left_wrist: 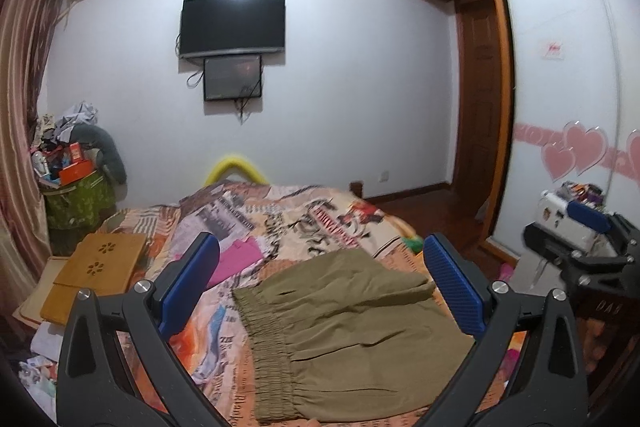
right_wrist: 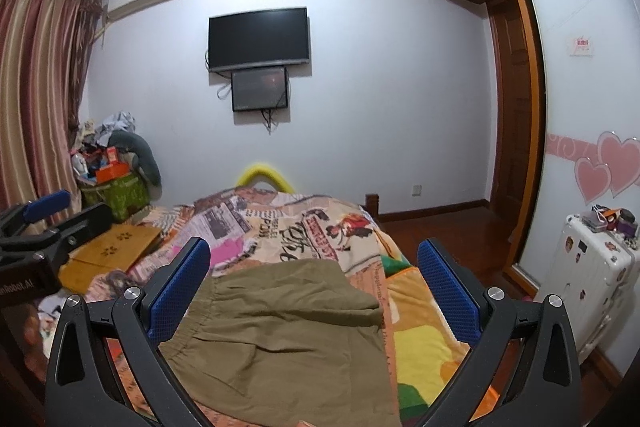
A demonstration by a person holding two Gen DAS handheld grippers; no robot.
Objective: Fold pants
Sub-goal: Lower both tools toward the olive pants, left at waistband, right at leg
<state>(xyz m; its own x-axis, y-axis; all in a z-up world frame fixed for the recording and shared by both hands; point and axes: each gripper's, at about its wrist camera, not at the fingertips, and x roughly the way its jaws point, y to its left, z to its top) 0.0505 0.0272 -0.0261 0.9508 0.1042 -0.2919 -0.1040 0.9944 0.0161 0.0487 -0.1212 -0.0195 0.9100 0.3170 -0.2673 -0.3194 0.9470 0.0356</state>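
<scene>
On the bed: pants [left_wrist: 352,331] folded flat, below and ahead of both grippers.
Long axis: waistband left, fold right.
Left gripper [left_wrist: 320,291]: jaws wide, empty.
Right gripper [right_wrist: 316,291]: jaws wide, empty.
Nearer: cannot tell; both hover alike.

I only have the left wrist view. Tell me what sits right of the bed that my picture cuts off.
Observer: A white suitcase with stickers stands on the floor by the wardrobe's sliding door.
Operator: Report the bed's right side past the pants.
Observer: Right of the olive pants lies a blanket with yellow, orange and green patches.
Operator: Give me the right tongs.
Observer: The right tongs are open and hold nothing, with the pants lying flat between the blue pads.
</scene>
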